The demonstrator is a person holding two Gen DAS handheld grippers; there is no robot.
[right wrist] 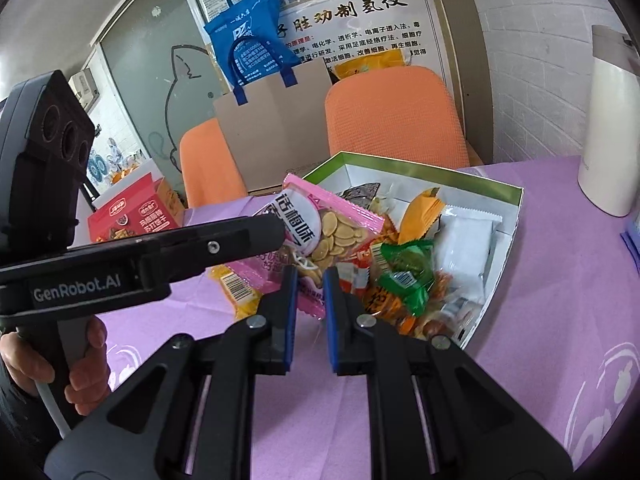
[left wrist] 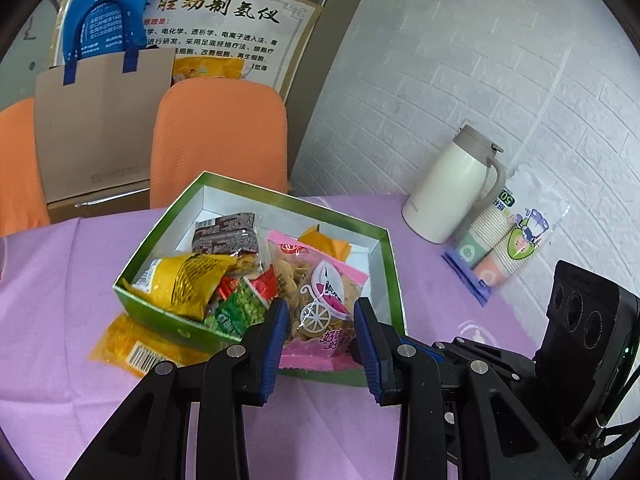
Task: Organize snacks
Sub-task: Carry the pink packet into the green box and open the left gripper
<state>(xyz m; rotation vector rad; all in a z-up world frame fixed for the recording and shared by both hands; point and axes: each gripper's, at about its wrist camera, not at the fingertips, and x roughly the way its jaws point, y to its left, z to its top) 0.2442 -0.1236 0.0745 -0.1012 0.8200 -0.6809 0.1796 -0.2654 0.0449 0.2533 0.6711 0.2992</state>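
the pink snack bag [left wrist: 316, 304] lay half in the green box [left wrist: 390, 264], with its near end hanging over the box's front edge. its long side ran from the hand-held grippers away toward the back of the box. in the left view, the left hand-held gripper [left wrist: 320, 316] was wide open, with one blue pad on each side of the bag, and it held nothing. it was right at the bag, so it looked like the nearer one.

the right hand-held gripper [right wrist: 310, 284] was open only a little. its tips were at the bottom edge of the pink bag [right wrist: 320, 236], but i could not tell if they touched it.

the box sat on the purple tabletop [left wrist: 60, 280]. it was packed with a yellow bag [left wrist: 184, 284], a green bag [left wrist: 236, 312], a brown pack [left wrist: 226, 232] and an orange pack [left wrist: 326, 242]. these crowd the pink bag, so i think it may need a push to lie flat. another yellow packet [left wrist: 132, 348] lay outside, partly tucked under the box's near left corner, still to go in.

a white jug [left wrist: 452, 188] and a sleeve of paper cups [left wrist: 504, 244] stood well off to the right, out of the way.
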